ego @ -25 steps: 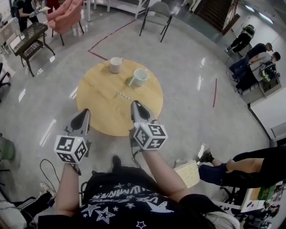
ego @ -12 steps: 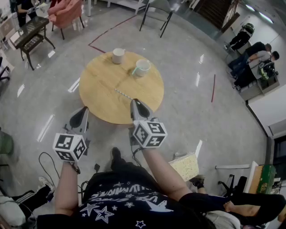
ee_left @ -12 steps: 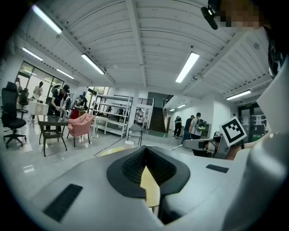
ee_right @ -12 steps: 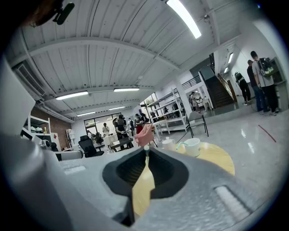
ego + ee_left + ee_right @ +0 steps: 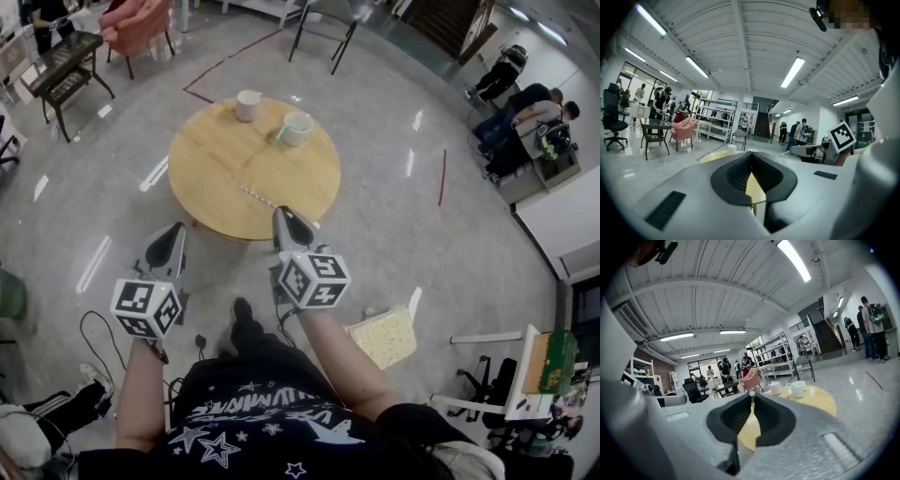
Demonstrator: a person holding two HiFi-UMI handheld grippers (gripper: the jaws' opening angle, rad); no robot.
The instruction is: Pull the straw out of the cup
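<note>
A round wooden table (image 5: 216, 178) carries a white cup (image 5: 247, 105) and a second white cup (image 5: 298, 128) with a green straw (image 5: 281, 135) leaning out of it. My right gripper (image 5: 283, 217) hovers at the table's near edge, shut on one end of a thin striped straw (image 5: 260, 200) that sticks out over the tabletop, clear of both cups. In the right gripper view the straw's tip (image 5: 751, 396) shows between the closed jaws, with both cups (image 5: 798, 389) beyond. My left gripper (image 5: 174, 238) is shut and empty, left of the table above the floor.
A black folding chair (image 5: 323, 28), a pink armchair (image 5: 141, 23) and a dark bench (image 5: 64, 66) stand beyond the table. People sit at the far right (image 5: 525, 98). A yellowish box (image 5: 382, 337) lies on the floor by my right arm.
The view has drawn back from the table, which now sits farther away and higher in the frame. Both grippers keep their pose, and the striped straw stays in the right one.
</note>
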